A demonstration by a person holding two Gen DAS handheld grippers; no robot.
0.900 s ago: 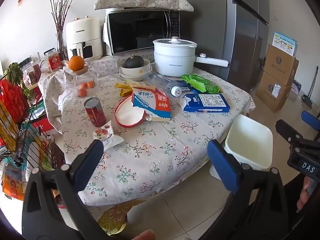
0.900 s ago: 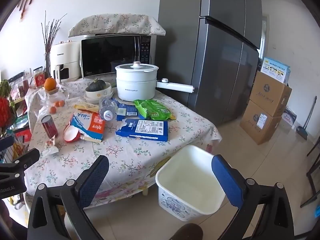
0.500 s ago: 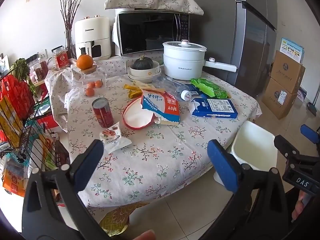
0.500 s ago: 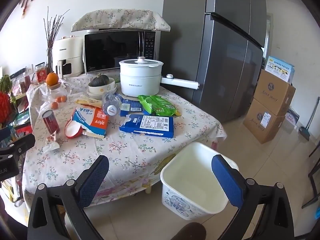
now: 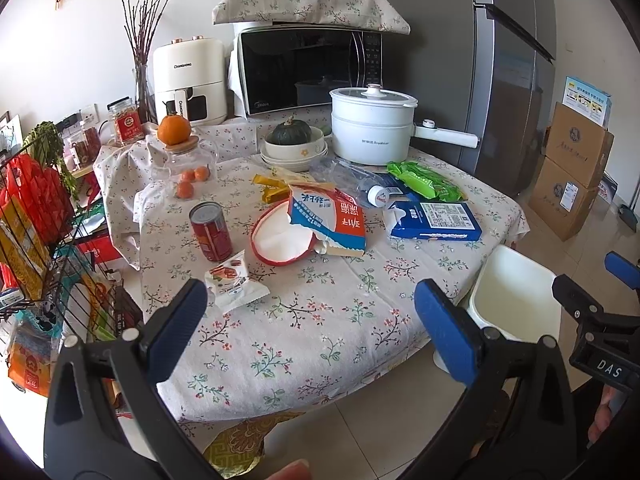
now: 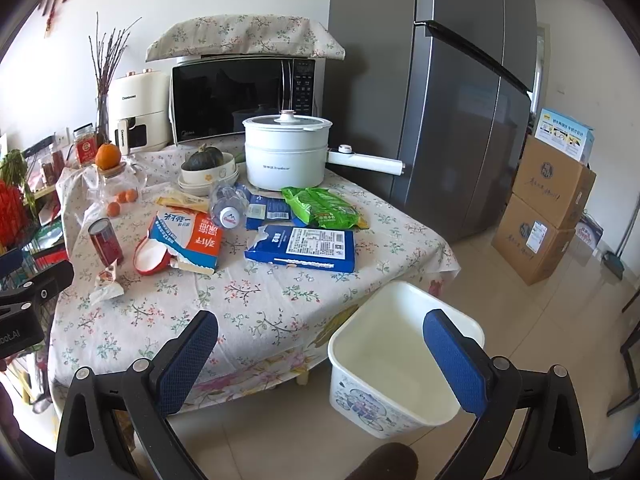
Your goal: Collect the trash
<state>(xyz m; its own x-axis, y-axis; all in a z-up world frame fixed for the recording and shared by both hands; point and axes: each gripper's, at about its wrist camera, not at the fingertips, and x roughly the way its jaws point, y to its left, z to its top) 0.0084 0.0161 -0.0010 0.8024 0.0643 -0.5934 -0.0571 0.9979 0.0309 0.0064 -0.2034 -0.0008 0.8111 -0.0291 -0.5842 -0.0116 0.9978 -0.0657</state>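
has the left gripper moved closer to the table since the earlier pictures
Yes. In the left wrist view the red can and the microwave loom larger than before and sit further right, so the open left gripper has advanced toward the table and swung left.

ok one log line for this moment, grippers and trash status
left gripper: open, empty | right gripper: open, empty | trash: torn milk carton, blue box on table | white bin: looks empty

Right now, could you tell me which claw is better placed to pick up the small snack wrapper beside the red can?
Probably the left claw: open and empty, with the snack wrapper just beyond its left finger. The right claw, also open, sits over the white bin, farther from the wrapper.
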